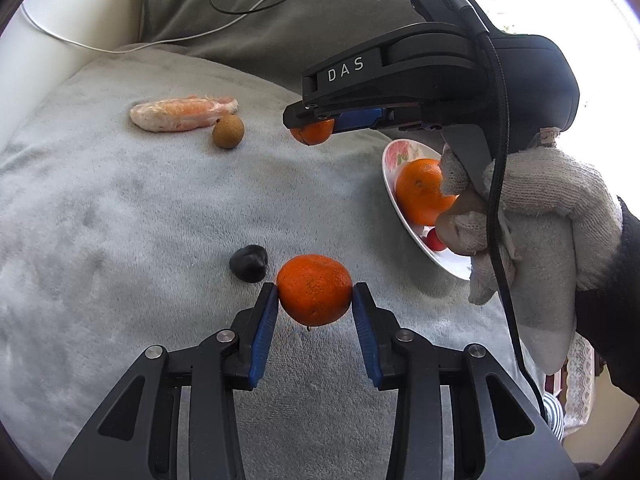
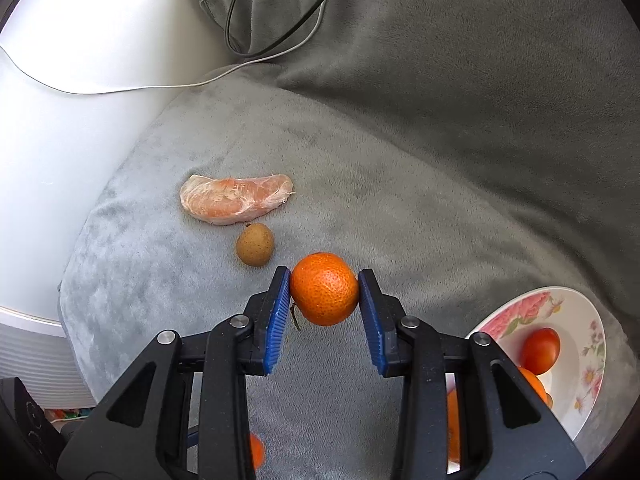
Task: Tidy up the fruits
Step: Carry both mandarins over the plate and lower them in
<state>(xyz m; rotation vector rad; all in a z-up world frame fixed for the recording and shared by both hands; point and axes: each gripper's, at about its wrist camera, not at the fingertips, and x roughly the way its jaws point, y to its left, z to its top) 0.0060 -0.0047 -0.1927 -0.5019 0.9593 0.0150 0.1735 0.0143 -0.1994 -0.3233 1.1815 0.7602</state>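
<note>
In the left wrist view my left gripper (image 1: 315, 287) is shut on a tangerine (image 1: 314, 304), its blue pads pressing both sides, just above the grey cushion (image 1: 120, 220). My right gripper (image 1: 314, 124) shows further back in that view, held by a gloved hand (image 1: 552, 208) and shut on a second tangerine (image 1: 313, 133). In the right wrist view the right gripper (image 2: 325, 276) clamps that tangerine (image 2: 324, 292) over the cushion (image 2: 360, 200). A flowered plate (image 1: 390, 176) (image 2: 588, 380) to the right holds an orange (image 1: 420, 192) and a red fruit (image 1: 435, 241) (image 2: 540, 350).
On the cushion lie a peeled citrus segment (image 1: 182, 113) (image 2: 234, 199), a small brown round fruit (image 1: 228, 131) (image 2: 255, 245) and a dark lump (image 1: 249, 263). Cables (image 2: 248, 40) run over the darker backrest behind. A white wall (image 2: 80, 80) borders the left.
</note>
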